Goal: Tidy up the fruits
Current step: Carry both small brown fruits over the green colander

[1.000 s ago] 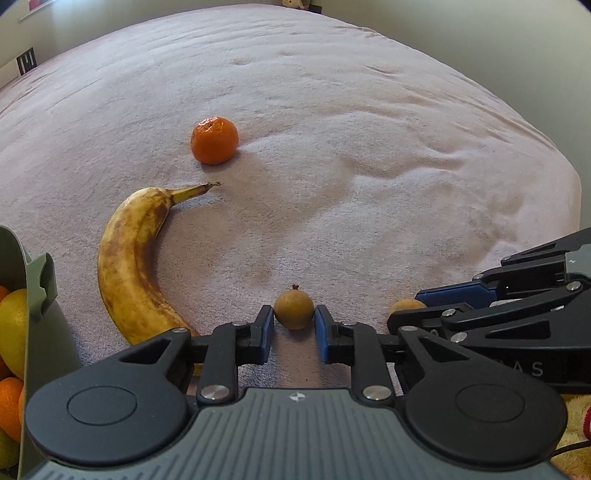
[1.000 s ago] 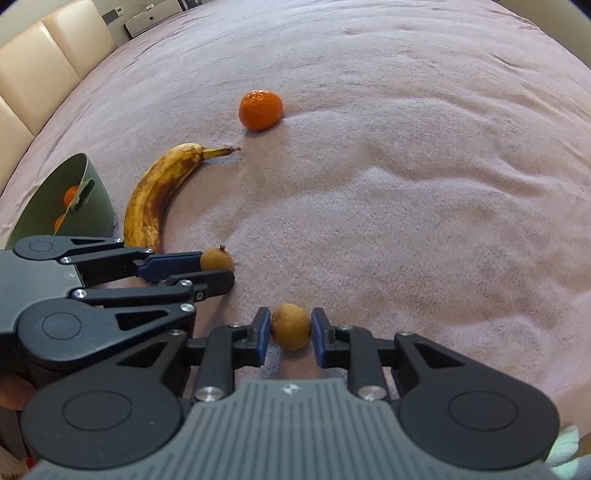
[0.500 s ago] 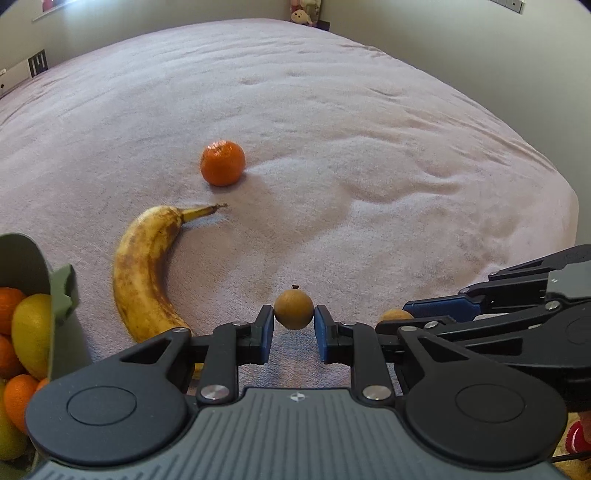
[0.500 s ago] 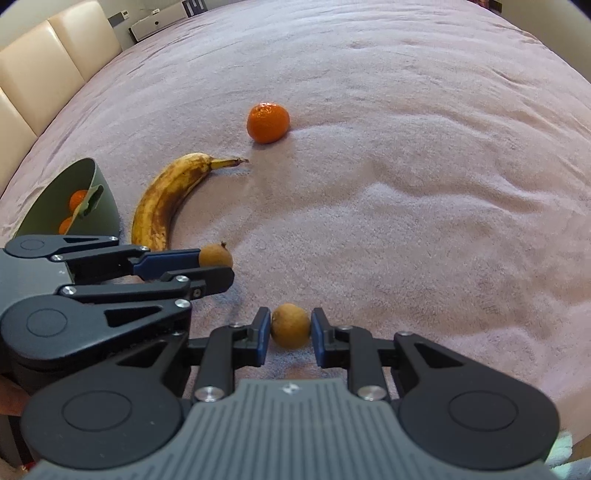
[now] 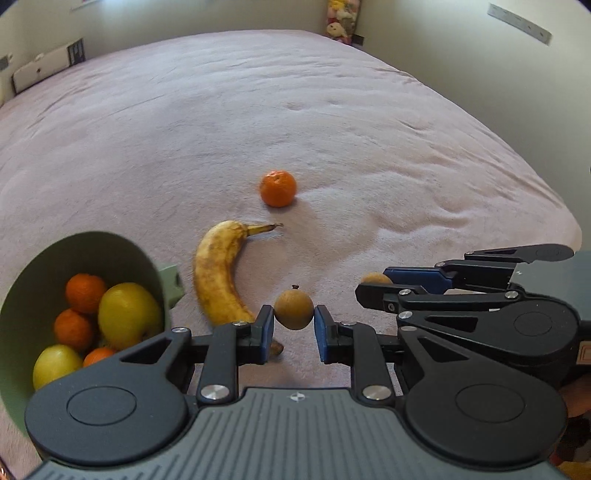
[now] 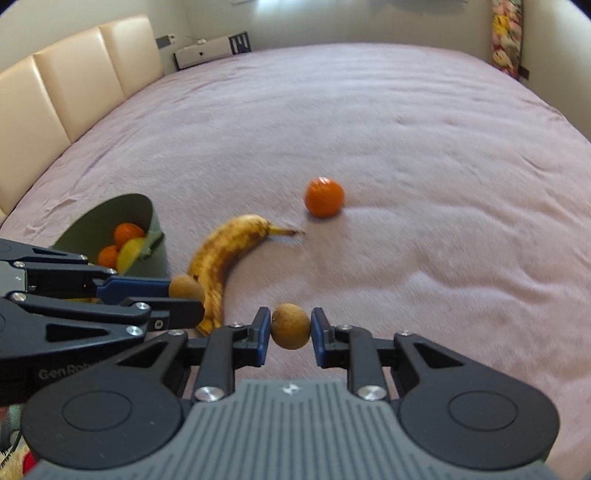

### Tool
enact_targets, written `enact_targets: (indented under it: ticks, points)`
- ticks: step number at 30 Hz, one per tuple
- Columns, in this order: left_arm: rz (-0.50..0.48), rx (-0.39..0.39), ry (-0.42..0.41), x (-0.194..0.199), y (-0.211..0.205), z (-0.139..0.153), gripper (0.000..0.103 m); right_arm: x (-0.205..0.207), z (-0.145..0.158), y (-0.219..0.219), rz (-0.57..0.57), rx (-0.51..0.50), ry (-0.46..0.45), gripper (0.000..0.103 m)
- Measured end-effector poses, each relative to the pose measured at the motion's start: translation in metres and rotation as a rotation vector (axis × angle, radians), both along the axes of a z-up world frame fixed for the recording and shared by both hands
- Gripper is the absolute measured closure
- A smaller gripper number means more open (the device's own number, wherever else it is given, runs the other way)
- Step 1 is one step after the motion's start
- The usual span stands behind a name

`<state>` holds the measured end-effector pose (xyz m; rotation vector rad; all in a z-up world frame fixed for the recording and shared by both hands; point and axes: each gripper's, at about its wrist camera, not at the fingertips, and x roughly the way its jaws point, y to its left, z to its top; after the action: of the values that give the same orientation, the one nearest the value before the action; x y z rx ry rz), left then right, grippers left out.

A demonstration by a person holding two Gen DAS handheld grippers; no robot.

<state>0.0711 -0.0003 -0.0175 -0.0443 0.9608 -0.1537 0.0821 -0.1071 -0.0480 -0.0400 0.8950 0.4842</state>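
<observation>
Fruit rides higher than a second ago: both claws have risen off the pink bed (image 5: 369,129). The left claw (image 5: 294,326) clenches one small brown fruit (image 5: 294,309); the right claw (image 6: 290,332) clenches its twin (image 6: 290,326). More of the green bowl (image 5: 110,242) now shows, holding oranges and lemons. A spotted banana (image 5: 216,273) lies between claws and bowl, a mandarin (image 5: 278,188) beyond.

Setting: home bedroom.
Wide bed (image 6: 406,122) under a pinkish plush blanket (image 5: 258,122); cream padded headboard (image 6: 74,77) along one side; stuffed toys (image 5: 340,22) piled in the far corner; plain light walls (image 5: 443,48); small white appliance (image 6: 207,51) beyond the bed.
</observation>
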Motion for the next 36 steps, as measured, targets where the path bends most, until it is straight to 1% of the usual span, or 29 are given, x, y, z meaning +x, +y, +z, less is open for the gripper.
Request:
enact_targets:
  ticks: [3, 6, 9, 12, 16, 23, 26, 30, 34, 36]
  points:
    - [0.043, -0.003, -0.004, -0.005, 0.016, 0.011, 0.077, -0.002, 0.010, 0.010, 0.030, 0.021, -0.034, 0.083]
    - [0.067, -0.013, -0.020, -0.010, 0.030, 0.022, 0.077, -0.004, 0.020, 0.021, 0.056, 0.041, -0.063, 0.083]
    - [0.079, 0.004, -0.028, -0.014, 0.040, 0.028, 0.077, -0.005, 0.028, 0.031, 0.076, 0.063, -0.077, 0.083]
    - [0.112, 0.032, -0.013, -0.020, 0.051, 0.030, 0.077, -0.006, 0.033, 0.041, 0.092, 0.082, -0.081, 0.083]
    - [0.158, 0.019, 0.021, -0.025, 0.069, 0.029, 0.077, -0.005, 0.038, 0.055, 0.118, 0.110, -0.073, 0.083]
    - [0.258, -0.050, 0.083, -0.033, 0.106, 0.023, 0.077, -0.011, 0.044, 0.086, 0.199, 0.108, -0.093, 0.083]
    - [0.292, -0.082, 0.099, -0.036, 0.120, 0.020, 0.077, -0.011, 0.041, 0.098, 0.229, 0.104, -0.082, 0.083]
    - [0.319, -0.106, 0.127, -0.039, 0.130, 0.013, 0.077, -0.011, 0.038, 0.111, 0.269, 0.095, -0.070, 0.083]
    - [0.350, -0.128, 0.177, -0.038, 0.140, 0.002, 0.077, -0.012, 0.035, 0.122, 0.299, 0.073, -0.071, 0.083]
    - [0.357, -0.152, 0.198, -0.037, 0.145, -0.004, 0.077, -0.011, 0.033, 0.125, 0.307, 0.070, -0.065, 0.083]
